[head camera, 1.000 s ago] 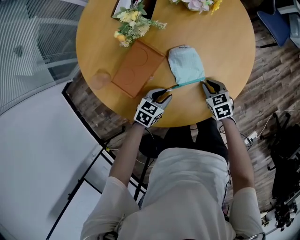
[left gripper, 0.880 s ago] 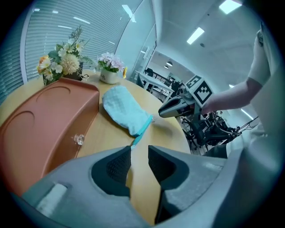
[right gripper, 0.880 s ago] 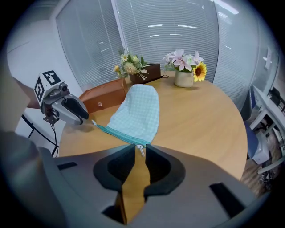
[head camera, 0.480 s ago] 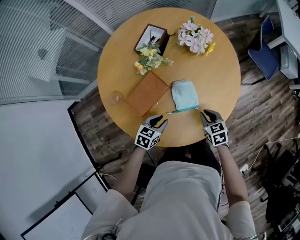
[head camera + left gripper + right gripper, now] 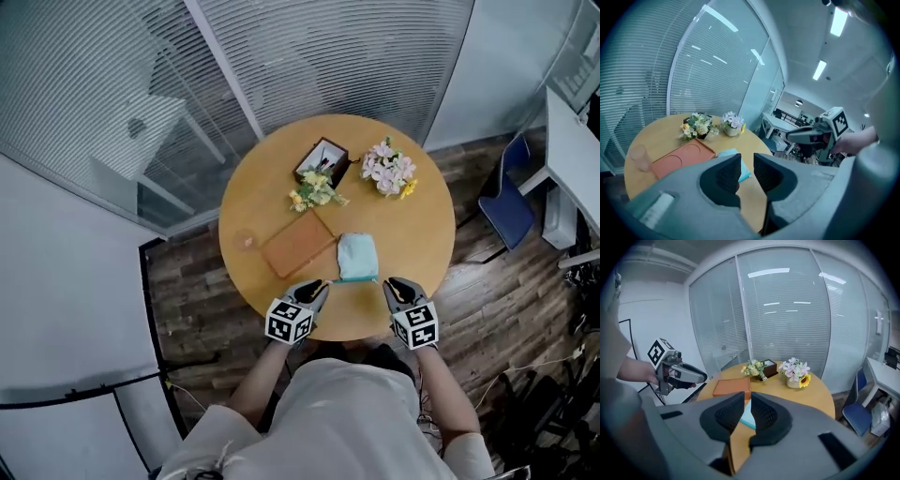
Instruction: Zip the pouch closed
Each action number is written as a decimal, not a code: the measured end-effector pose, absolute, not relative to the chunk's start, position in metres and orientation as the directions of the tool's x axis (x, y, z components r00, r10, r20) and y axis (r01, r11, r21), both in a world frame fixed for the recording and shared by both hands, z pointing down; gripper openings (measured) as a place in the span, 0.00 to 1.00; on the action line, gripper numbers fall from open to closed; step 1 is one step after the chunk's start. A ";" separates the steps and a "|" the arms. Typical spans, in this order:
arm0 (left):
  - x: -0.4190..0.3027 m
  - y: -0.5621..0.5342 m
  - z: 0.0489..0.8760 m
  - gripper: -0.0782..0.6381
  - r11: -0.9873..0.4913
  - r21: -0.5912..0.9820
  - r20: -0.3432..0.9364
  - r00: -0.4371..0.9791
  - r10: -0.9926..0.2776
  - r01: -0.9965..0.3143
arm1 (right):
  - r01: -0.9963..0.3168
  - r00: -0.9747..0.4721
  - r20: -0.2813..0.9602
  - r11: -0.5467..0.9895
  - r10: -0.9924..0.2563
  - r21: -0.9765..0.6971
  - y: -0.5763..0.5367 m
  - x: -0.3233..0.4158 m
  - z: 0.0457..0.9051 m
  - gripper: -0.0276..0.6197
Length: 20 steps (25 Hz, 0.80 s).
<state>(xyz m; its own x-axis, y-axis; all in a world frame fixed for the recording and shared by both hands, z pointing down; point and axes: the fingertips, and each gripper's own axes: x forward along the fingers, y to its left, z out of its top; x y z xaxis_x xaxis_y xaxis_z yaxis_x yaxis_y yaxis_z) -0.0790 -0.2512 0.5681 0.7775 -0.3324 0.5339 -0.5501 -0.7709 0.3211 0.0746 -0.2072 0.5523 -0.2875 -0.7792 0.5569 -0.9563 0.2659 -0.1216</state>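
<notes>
A light blue pouch (image 5: 357,258) lies flat on the round wooden table (image 5: 412,244), near its front edge, with its zipper side toward me. No gripper touches it. My left gripper (image 5: 314,289) hovers just short of the pouch's near left corner; its jaws (image 5: 746,164) stand almost together with nothing between them. My right gripper (image 5: 397,287) is at the table's near edge, to the right of the pouch, jaws (image 5: 747,401) nearly touching and empty. The pouch (image 5: 749,417) shows far beyond the right jaws.
An orange-brown flat tray (image 5: 298,246) lies left of the pouch. A clear glass (image 5: 246,240) stands at the table's left edge. Yellow flowers (image 5: 314,192), a dark box (image 5: 323,155) and pink flowers (image 5: 389,171) stand at the back. A blue chair (image 5: 506,197) is on the right.
Both grippers have let go of the pouch's zipper edge and drawn back and up to the table's near edge. The head view has pulled far away from the table.
</notes>
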 end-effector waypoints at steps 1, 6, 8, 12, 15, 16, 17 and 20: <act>-0.077 -0.249 0.553 0.23 -0.765 0.316 0.512 0.779 -0.360 -0.561 | -0.955 -0.293 0.538 0.270 -0.790 -0.124 -0.204 0.077 0.540 0.11; -0.078 -0.225 0.484 0.21 -0.708 0.285 0.418 0.748 -0.515 -0.646 | -0.932 -0.356 0.452 0.347 -0.817 -0.107 -0.182 0.092 0.482 0.10; -0.077 -0.208 0.466 0.20 -0.686 0.272 0.389 0.729 -0.563 -0.675 | -0.919 -0.387 0.419 0.381 -0.821 -0.103 -0.168 0.098 0.464 0.09; -0.071 -0.168 0.446 0.18 -0.660 0.225 0.367 0.690 -0.624 -0.716 | -0.900 -0.429 0.369 0.424 -0.825 -0.099 -0.138 0.114 0.443 0.07; -0.066 -0.135 0.436 0.16 -0.644 0.201 0.350 0.668 -0.657 -0.738 | -0.885 -0.457 0.341 0.457 -0.821 -0.088 -0.114 0.125 0.433 0.06; -0.064 -0.123 0.432 0.16 -0.639 0.196 0.341 0.663 -0.667 -0.744 | -0.879 -0.469 0.331 0.468 -0.819 -0.086 -0.106 0.127 0.429 0.05; -0.063 -0.111 0.429 0.15 -0.634 0.192 0.331 0.657 -0.677 -0.749 | -0.873 -0.481 0.319 0.480 -0.817 -0.086 -0.097 0.129 0.425 0.05; -0.059 -0.077 0.418 0.14 -0.619 0.179 0.306 0.641 -0.704 -0.765 | -0.849 -0.523 0.285 0.519 -0.803 -0.094 -0.074 0.132 0.413 0.05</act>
<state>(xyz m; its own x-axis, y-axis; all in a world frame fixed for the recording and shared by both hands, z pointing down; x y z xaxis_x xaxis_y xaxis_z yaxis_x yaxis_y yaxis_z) -0.0593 -0.0774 0.4183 0.6414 -0.7037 0.3057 -0.7646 -0.6193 0.1788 0.1316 -0.0744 0.4126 -0.5229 -0.8034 0.2850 -0.8493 0.5194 -0.0942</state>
